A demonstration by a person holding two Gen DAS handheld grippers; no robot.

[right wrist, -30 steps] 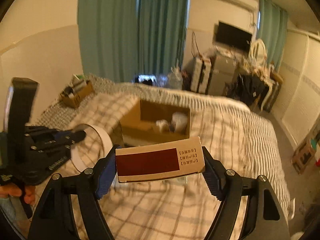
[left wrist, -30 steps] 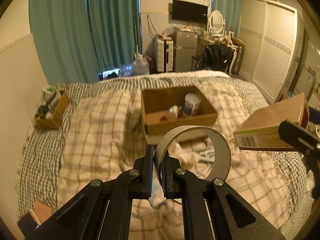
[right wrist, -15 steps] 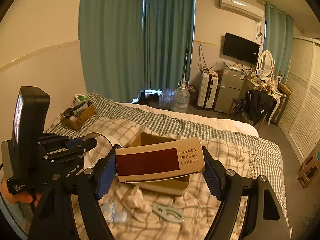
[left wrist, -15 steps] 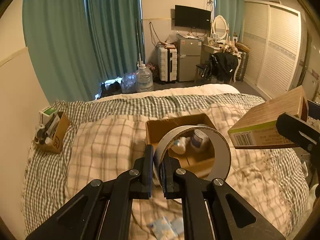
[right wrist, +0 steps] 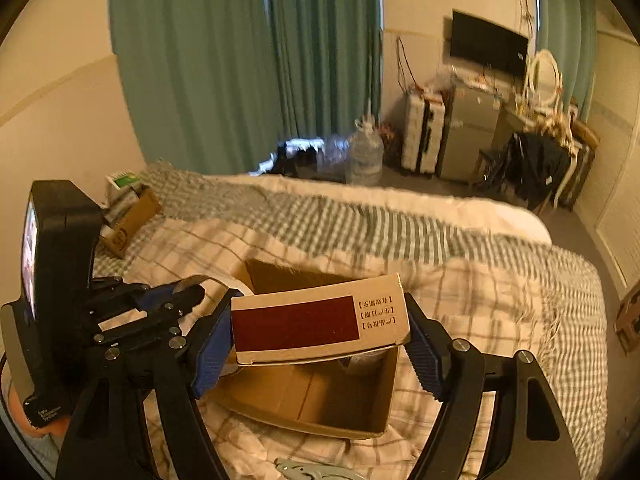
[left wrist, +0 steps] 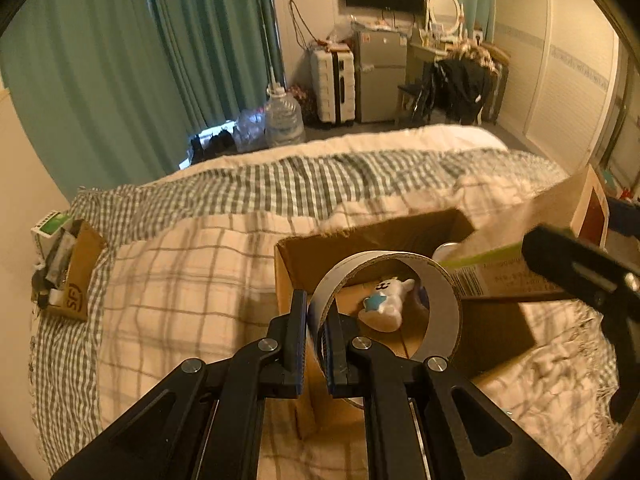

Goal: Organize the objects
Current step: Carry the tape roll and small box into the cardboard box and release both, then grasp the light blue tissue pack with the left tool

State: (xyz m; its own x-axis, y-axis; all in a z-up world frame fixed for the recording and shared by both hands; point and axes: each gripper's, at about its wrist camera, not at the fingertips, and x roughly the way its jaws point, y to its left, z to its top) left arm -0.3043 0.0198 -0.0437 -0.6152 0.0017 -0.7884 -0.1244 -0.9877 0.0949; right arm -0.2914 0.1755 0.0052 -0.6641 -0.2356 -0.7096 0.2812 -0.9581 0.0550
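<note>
Left tongs (left wrist: pixel 316 344) clamped on wall of tape roll (left wrist: pixel 440 304), held over near-left corner of open cardboard box (left wrist: pixel 288 264) on bed (left wrist: pixel 168 280). Right tongs (right wrist: pixel 320 340) pinching carton (right wrist: pixel 320 320) end to end, above same box. Inside: one plush toy (left wrist: pixel 384 308). Second, smaller box (left wrist: pixel 78 280) at bed's far left edge.

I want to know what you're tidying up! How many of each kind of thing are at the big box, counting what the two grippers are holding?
Cardboard boxes on the bed: 2, big open box, small side box
Tape rolls: 1, tape roll in left gripper
Product cartons: 1, carton in right gripper
Plush toys: 1, white plush toy
Total: 5
</note>
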